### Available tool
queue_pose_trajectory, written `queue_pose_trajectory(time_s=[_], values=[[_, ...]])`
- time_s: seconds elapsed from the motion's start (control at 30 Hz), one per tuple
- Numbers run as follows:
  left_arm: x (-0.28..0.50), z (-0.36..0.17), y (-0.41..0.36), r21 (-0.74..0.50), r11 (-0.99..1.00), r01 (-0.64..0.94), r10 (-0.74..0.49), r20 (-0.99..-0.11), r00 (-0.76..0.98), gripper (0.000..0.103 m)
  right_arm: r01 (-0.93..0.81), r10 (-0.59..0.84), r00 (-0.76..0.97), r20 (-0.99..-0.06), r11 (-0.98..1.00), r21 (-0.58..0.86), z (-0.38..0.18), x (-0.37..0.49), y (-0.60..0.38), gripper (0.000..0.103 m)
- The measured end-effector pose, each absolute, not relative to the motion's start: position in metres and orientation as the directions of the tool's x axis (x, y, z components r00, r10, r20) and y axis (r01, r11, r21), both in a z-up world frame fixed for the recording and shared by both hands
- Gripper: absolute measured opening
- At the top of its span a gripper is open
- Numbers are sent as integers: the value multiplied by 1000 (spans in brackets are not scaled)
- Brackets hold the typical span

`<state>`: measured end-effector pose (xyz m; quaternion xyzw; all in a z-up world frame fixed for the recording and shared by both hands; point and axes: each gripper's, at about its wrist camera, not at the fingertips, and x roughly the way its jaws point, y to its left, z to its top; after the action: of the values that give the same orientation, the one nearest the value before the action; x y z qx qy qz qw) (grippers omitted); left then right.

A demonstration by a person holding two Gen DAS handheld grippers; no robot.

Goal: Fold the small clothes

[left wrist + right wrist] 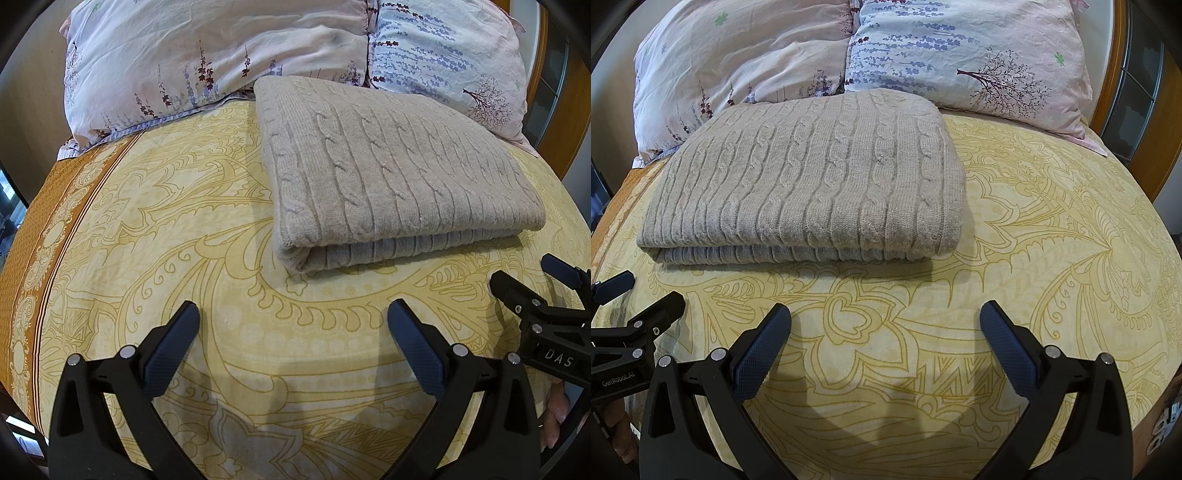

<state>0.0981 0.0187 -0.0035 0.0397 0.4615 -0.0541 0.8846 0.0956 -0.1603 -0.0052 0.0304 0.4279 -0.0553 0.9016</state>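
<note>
A beige cable-knit sweater [391, 173] lies folded into a neat rectangle on the yellow patterned bedspread [184, 229]. It also shows in the right wrist view [812, 177]. My left gripper [293, 317] is open and empty, hovering over the bedspread a little short of the sweater's near folded edge. My right gripper [884, 319] is open and empty too, over the bedspread in front of the sweater's right part. Each gripper shows at the edge of the other's view: the right one [524, 277] and the left one [646, 295].
Two floral pillows [207, 62] [960, 55] lie at the head of the bed just behind the sweater. An orange border [40, 229] marks the bedspread's left side. A wooden headboard and door frame [1108, 81] stand at the far right.
</note>
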Motion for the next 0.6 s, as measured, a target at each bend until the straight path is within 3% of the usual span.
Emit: queue_pose_trajectory(time_s=[0.6], values=[[101, -4, 19, 18, 992, 123, -53, -833, 550, 101, 124, -73, 628, -775, 992, 7, -5, 95, -160, 102]])
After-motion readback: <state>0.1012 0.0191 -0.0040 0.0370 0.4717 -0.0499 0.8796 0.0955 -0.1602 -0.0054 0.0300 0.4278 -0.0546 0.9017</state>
